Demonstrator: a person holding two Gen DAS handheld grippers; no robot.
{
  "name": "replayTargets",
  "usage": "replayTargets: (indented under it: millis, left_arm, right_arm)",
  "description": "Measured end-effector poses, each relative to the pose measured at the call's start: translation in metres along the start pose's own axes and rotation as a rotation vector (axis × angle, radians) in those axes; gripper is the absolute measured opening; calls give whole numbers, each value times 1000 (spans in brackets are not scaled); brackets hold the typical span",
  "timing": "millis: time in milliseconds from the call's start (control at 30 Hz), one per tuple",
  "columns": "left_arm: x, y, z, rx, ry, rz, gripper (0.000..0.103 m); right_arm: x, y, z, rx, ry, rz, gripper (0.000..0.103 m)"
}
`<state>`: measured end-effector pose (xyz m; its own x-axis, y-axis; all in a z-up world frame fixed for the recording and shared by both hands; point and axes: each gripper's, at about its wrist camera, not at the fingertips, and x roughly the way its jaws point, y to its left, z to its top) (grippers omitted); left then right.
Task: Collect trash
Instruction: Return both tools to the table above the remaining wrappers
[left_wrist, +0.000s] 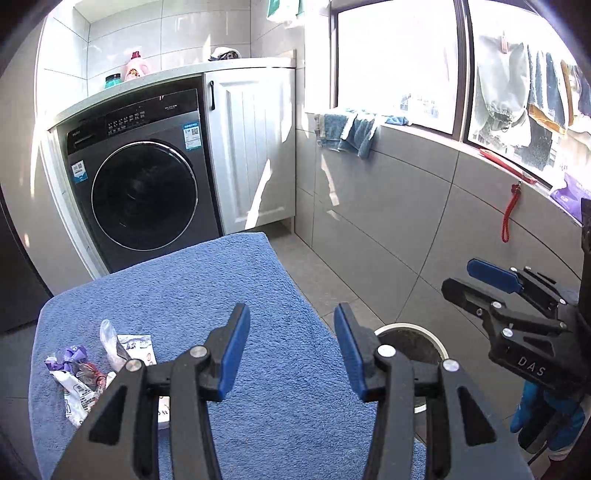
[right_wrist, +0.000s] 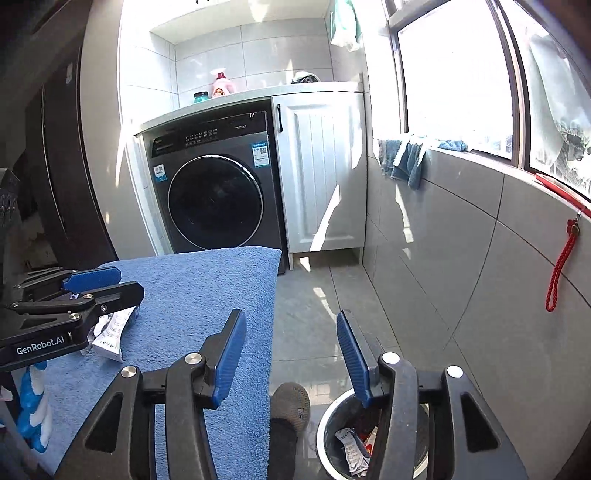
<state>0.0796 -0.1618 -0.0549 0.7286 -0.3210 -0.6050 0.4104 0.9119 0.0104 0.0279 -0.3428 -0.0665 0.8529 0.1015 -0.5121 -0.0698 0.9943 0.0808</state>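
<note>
- Right now the left gripper (left_wrist: 291, 347) hangs over the blue towel (left_wrist: 207, 295), jaws spread wide, nothing between the blue pads (left_wrist: 232, 354).
- Right gripper (right_wrist: 291, 350) sits above the gap between the towel edge and the trash bin (right_wrist: 332, 424), jaws likewise spread and empty.
- Bin is on the floor just beside the towel-covered surface, white rim, dark inside; crumpled wrappers (right_wrist: 354, 450) already lie in it, partly hidden by the right finger.
- A foot in a mesh shoe (right_wrist: 293, 402) stands between the surface and the bin.
- Remaining trash pile (left_wrist: 85, 373) lies on the towel, left of the left gripper: purple twisted wrapper, white printed packets, a clear plastic scrap, a flat printed sachet. Some of it is behind the left finger.
- From the right wrist view, the left gripper's fingers are right over those wrappers; cannot tell if they touch.
- Grey tiled floor (right_wrist: 314, 295) runs back from the surface.
- Far end: dark front-load washing machine (left_wrist: 144, 177) under a white counter, white cabinet door (left_wrist: 255, 147) next to it.
- Pink detergent bottle (left_wrist: 136, 66) and a teal jar (left_wrist: 112, 80) on the counter.
- Blue cloths (left_wrist: 347, 133) hang off the window sill; red cord (left_wrist: 509, 210) hangs from the sill further right.
</note>
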Motion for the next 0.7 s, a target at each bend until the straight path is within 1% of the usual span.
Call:
replayTargets:
  millis: [167,200,333,400,467,533,700]
  left_arm:
    - [-46,44,-7,-51,-75,88,46]
    - [-55,53,-10,-60,-88,104,46]
    - [-85,85,-24,-100,-119,161,48]
    - [-100,101,-32,-130,-134,195,55]
    - [-113,117,-40,-148,-147,230,58]
    - [-124,132,-49,-169,-158,256,59]
    - [-146,166,-70,-213,-178,290,60]
  right_arm:
    - [-14,48,21,-68,-58,44,61]
    - [-17,57,24,-80,-67,51,65]
    - [-20,89,33,-116,-85,72,75]
    - [-20,105,35,-139,-85,73,78]
    - [-19,120,37,-159,-80,80,80]
    - [-19,134,37,-176,-81,81,83]
    - [-17,165,42,-202,-81,94,89]
